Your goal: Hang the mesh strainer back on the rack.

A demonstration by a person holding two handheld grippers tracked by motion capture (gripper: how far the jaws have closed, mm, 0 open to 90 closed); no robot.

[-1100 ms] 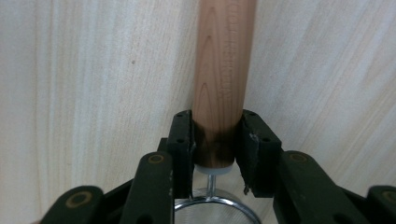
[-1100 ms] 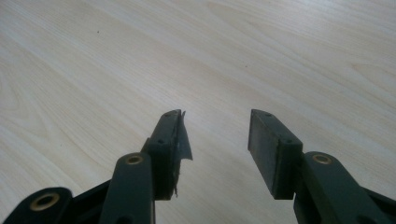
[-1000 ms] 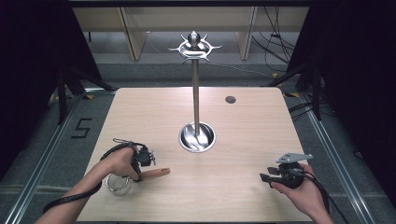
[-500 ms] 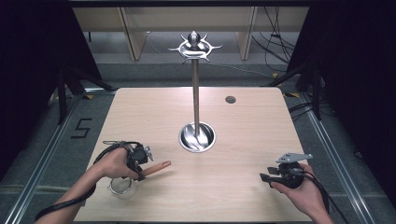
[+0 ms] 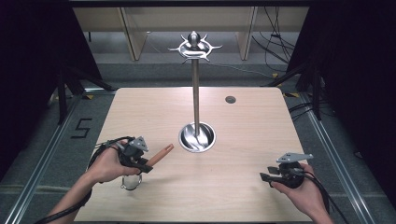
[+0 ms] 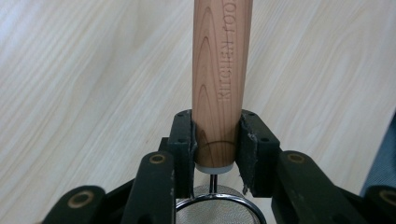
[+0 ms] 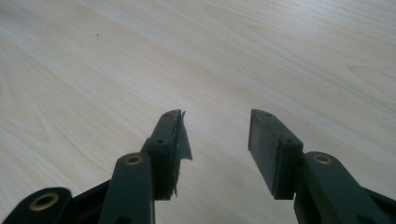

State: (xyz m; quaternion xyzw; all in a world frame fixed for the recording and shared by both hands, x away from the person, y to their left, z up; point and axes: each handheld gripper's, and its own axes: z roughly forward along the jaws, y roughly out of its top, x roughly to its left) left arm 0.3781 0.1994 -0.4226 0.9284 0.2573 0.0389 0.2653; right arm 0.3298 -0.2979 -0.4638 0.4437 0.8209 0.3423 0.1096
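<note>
Lifted since the earlier frame: left hand-held gripper (image 5: 148,164) plus strainer (image 5: 131,181), wooden handle (image 5: 161,154) now angled up toward the steel stand (image 5: 196,112); right side unchanged. High view: strainer at the bench's (image 5: 243,186) near-left, mesh bowl under the left hand (image 5: 108,164); right hand-held gripper (image 5: 264,177) near-right, well apart. Left gripper view: pads (image 6: 183,140) pinching the handle (image 6: 219,84) at its lower end, mesh rim (image 6: 217,205) just below. Right gripper view: right hand-held gripper (image 7: 215,135) spread, bare bench (image 7: 140,56) in the gap.
</note>
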